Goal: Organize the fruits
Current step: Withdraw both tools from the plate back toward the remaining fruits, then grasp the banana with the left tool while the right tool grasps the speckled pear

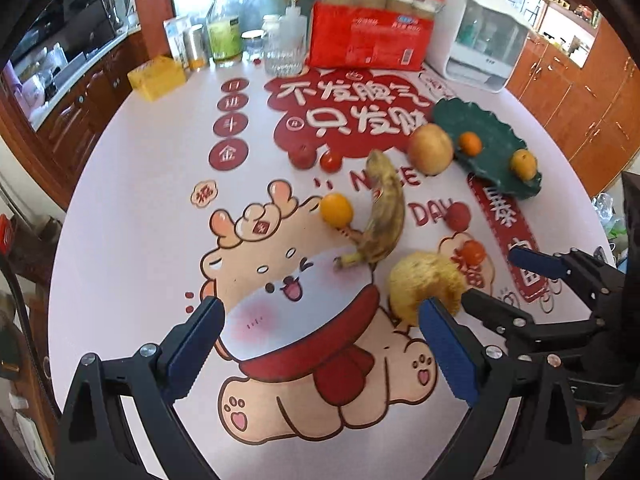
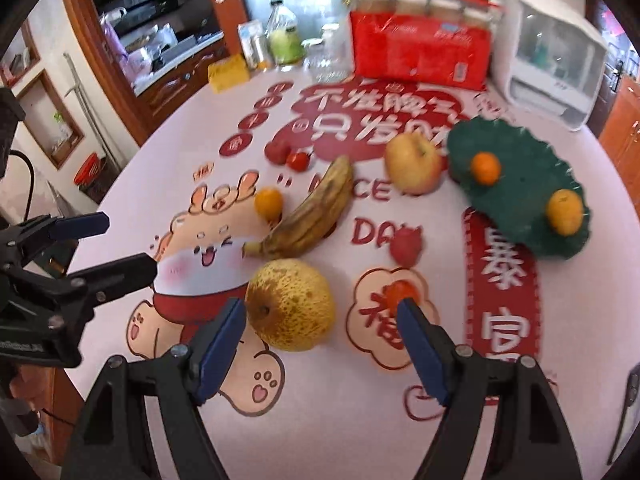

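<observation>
Bright daylight, fisheye bending at edges, right wrist view motion-blurred

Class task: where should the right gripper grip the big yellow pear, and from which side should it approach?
Grip the yellow pear across its widest middle, approaching from the near side where the open right gripper already faces it. The fruit is rounded, its stem end faces the camera, and the banana crowds its far side.

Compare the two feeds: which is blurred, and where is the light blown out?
Left wrist: sharp, banana and green plate crisp; window above the red package overexposed. Right wrist: motion-smeared, worst on green plate and red package; edges bend in both.
</observation>
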The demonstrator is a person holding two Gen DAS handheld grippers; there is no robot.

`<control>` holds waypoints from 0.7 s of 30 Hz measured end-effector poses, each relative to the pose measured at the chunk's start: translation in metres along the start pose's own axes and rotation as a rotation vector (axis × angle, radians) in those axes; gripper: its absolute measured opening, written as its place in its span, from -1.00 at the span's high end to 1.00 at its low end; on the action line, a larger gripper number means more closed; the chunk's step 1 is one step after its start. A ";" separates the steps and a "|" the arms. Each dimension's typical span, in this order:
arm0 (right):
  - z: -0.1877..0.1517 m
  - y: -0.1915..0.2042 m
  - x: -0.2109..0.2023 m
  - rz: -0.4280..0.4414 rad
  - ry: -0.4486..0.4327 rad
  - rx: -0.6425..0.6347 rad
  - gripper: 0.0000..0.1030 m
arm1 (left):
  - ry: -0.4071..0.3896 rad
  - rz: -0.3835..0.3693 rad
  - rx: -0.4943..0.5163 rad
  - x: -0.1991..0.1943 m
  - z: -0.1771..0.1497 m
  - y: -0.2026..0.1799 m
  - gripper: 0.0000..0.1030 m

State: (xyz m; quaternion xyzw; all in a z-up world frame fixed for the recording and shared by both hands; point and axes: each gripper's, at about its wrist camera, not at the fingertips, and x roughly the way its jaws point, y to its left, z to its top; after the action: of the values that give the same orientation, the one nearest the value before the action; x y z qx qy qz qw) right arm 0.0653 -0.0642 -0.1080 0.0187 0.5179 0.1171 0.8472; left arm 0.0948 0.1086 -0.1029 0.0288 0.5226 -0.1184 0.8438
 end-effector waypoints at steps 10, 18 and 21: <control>-0.001 -0.001 0.046 0.125 0.067 0.015 -0.51 | 0.020 0.005 -0.007 0.020 0.009 0.011 -0.88; 0.001 0.004 0.065 0.205 0.118 0.031 -0.31 | 0.039 -0.005 -0.019 0.034 0.022 0.012 -0.88; -0.001 0.007 0.062 0.178 0.110 0.009 -0.30 | 0.046 -0.017 -0.014 0.040 0.028 0.007 -0.88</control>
State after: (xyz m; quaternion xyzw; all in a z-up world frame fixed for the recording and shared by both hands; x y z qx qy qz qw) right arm 0.0904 -0.0441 -0.1618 0.0622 0.5605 0.1904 0.8035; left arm 0.1375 0.1037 -0.1265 0.0214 0.5427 -0.1211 0.8309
